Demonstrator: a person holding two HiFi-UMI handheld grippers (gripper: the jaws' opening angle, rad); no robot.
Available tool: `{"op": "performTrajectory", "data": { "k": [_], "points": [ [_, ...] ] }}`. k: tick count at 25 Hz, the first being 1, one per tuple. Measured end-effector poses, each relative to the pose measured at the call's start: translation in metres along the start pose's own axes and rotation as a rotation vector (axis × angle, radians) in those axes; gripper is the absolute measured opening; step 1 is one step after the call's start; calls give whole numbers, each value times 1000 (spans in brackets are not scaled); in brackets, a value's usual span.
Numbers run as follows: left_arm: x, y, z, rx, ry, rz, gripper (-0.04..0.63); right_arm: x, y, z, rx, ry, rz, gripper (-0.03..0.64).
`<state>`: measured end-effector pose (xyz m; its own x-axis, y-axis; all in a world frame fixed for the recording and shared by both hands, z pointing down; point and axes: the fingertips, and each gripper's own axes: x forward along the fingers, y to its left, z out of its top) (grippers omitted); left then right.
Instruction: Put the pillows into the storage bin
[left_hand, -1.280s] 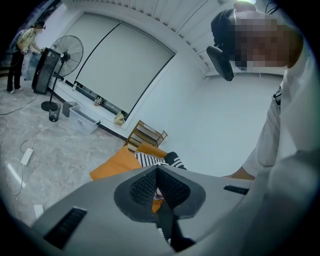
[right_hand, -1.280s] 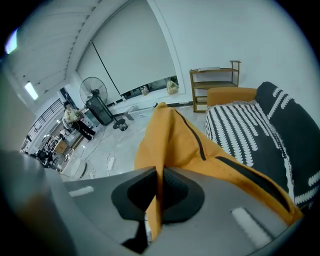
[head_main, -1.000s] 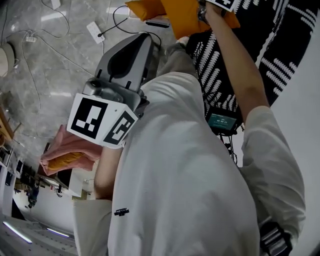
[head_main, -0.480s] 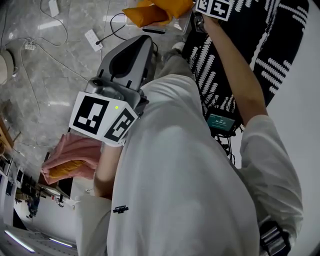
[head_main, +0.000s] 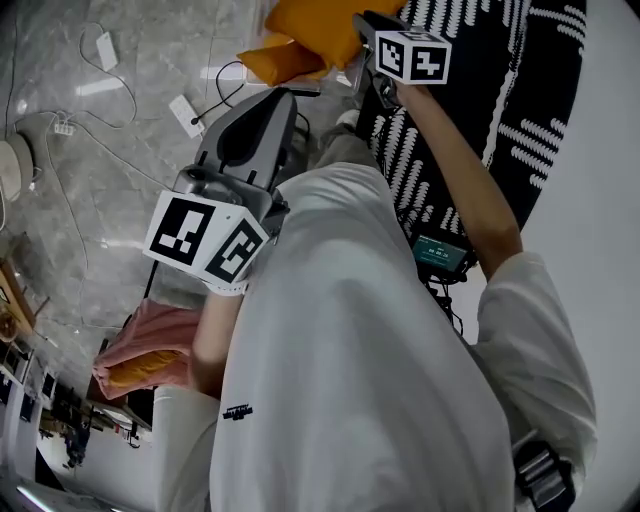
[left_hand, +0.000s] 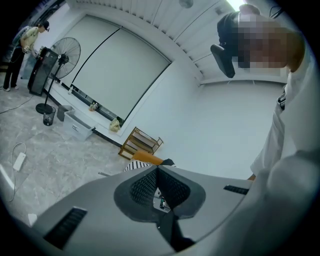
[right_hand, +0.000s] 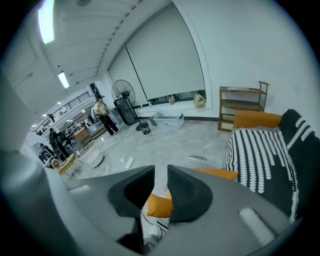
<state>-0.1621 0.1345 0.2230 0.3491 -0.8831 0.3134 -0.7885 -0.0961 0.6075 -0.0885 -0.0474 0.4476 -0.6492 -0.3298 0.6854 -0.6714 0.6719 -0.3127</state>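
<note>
Roughly midway through, at a guess. At the top centre of the head view: 2 orange pillows (head_main: 318, 22) heaped together beside a black-and-white striped couch (head_main: 480, 100). Cannot tell whether they lie inside the storage bin, with no wall or rim made out around them.

Just right of them, the right gripper (right_hand: 160, 172), jaws a little apart after just opening and gripping nothing. Through the gap, only an orange pillow lower down, well clear of the pads.

Left gripper (left_hand: 157, 169) held up at the middle left of the head view, jaws pressed together and empty.

Seemingly still to fetch:
- A pink pillow (head_main: 150, 335) at the lower left of the head view, with a lower orange pillow (head_main: 140, 368) under it.
- Perhaps an orange block (right_hand: 257, 120) on the couch, at the right of the right gripper view.

Far off by the wall in that view, upper centre, a pale box (right_hand: 167, 121), possibly a bin.
</note>
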Motion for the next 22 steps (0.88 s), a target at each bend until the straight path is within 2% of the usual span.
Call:
{"op": "performTrajectory", "data": {
  "k": [3, 11, 22],
  "points": [
    [-1, 0, 9, 13, -16, -8, 8, -16, 22, 17, -24, -33, 52, 80],
    [-14, 4, 35, 43, -75, -1, 8, -79, 83, 54, -195, -83, 142, 84],
    [-40, 12, 45, 79, -125, 30, 8, -170, 133, 87, -265, -177, 164, 83]
  ]
}}
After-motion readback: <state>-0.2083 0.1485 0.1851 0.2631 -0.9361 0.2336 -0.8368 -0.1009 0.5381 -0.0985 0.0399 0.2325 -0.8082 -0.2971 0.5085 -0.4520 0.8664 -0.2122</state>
